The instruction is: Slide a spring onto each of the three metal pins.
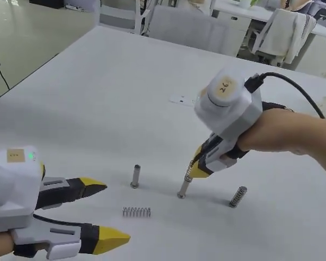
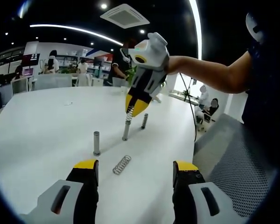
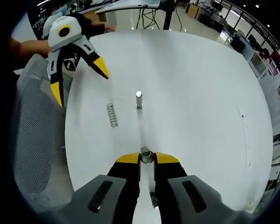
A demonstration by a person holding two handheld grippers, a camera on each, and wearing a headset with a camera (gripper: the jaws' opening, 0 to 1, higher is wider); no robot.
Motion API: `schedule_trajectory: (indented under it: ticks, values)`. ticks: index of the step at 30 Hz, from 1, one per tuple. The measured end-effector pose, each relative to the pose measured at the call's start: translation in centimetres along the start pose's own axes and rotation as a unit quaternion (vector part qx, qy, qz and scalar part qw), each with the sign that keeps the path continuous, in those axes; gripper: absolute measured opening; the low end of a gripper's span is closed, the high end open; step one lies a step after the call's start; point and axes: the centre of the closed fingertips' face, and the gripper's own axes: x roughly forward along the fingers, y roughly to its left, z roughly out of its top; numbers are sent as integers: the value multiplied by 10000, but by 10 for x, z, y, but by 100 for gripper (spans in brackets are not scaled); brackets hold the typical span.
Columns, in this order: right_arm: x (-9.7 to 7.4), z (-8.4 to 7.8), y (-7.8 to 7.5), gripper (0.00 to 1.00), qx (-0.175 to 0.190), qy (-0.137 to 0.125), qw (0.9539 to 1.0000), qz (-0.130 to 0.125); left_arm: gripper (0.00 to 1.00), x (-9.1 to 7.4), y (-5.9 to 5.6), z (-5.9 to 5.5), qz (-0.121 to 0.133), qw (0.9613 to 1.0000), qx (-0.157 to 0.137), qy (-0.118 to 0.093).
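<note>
Three metal pins stand on the white table [image 1: 98, 98]. The left pin [image 1: 135, 176] [image 2: 96, 143] [image 3: 139, 100] is bare. My right gripper [image 1: 197, 169] [image 2: 137, 106] [image 3: 147, 158] is shut on a spring [image 1: 189, 173] [image 3: 147, 155] at the top of the middle pin [image 1: 182, 190] [image 2: 126, 131]. A spring sits around the right pin [image 1: 238, 197] [image 2: 144, 121]. A loose spring [image 1: 137, 211] [image 2: 122, 164] [image 3: 112, 114] lies flat in front of the pins. My left gripper [image 1: 107, 211] [image 2: 136, 167] [image 3: 79, 77] hovers open just short of it, holding nothing.
A black cable [image 1: 304, 95] trails from the right gripper over the person's arm. A small white label [image 1: 182, 99] lies further back on the table. Chairs [image 1: 190, 30] stand along the far edge, and a grey mesh chair [image 2: 242, 158] is close on the near side.
</note>
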Motion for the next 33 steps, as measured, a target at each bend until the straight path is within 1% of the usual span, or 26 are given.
schedule_trajectory:
  ticks: [5, 13, 18, 33]
  values:
    - [8, -3, -5, 8, -27, 66, 10000, -25, 59, 0, 0, 0, 1, 10000, -4, 7]
    - [16, -6, -7, 8, -45, 167, 9998, -37, 59, 0, 0, 0, -7, 10000, -1, 13]
    - [21, -8, -9, 8, 3, 176, 9998, -16, 59, -1, 0, -1, -3, 10000, -5, 28]
    - [34, -15, -9, 8, 24, 261, 9997, -22, 58, -1, 0, -1, 5, 10000, 3, 48]
